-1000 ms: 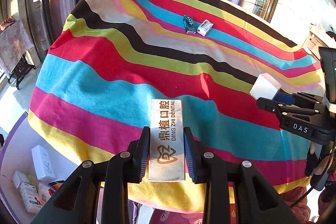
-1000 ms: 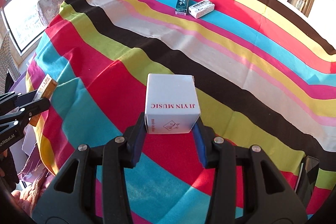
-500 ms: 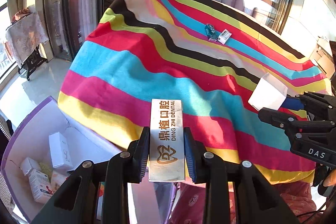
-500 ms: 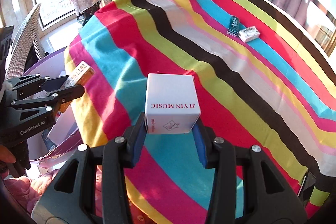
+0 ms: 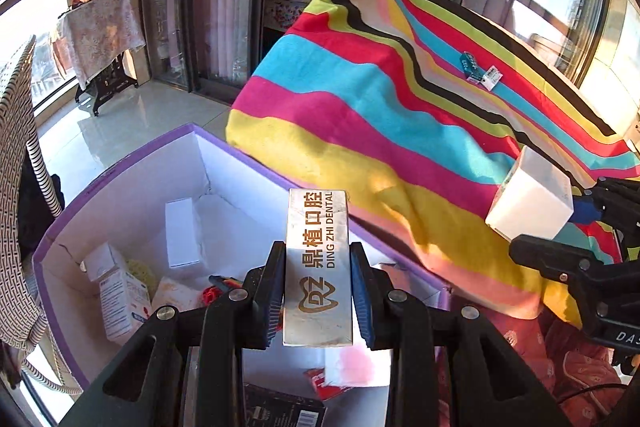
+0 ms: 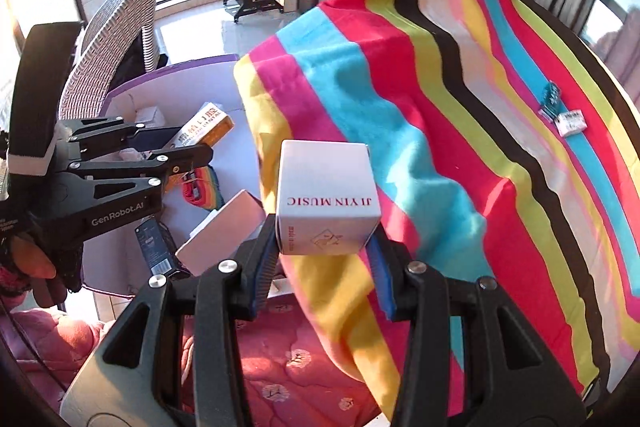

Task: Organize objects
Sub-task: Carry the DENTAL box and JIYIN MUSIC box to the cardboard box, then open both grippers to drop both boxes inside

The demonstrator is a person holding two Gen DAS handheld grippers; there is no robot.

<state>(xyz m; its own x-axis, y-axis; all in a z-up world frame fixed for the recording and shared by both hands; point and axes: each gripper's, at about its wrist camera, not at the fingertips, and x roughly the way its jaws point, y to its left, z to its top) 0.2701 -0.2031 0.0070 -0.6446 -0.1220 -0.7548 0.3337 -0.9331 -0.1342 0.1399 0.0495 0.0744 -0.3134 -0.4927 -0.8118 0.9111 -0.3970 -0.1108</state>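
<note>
While the left gripper [image 5: 318,301] pinches the silver dental box [image 5: 318,267] over the purple bin [image 5: 132,163] beside the bench's striped corner, the right gripper [image 6: 326,259] clamps the white cube box [image 6: 326,197] near that edge. Both look light, stiff cardboard, best held across flat sides.

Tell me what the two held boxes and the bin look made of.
Dental box: likely glossy card, silvery sheen, sharp folded edges. Music box: matte white card, printed lettering, crisp corners. Bin: probably coated paperboard, purple outside, white inside, creased at its corner.
</note>
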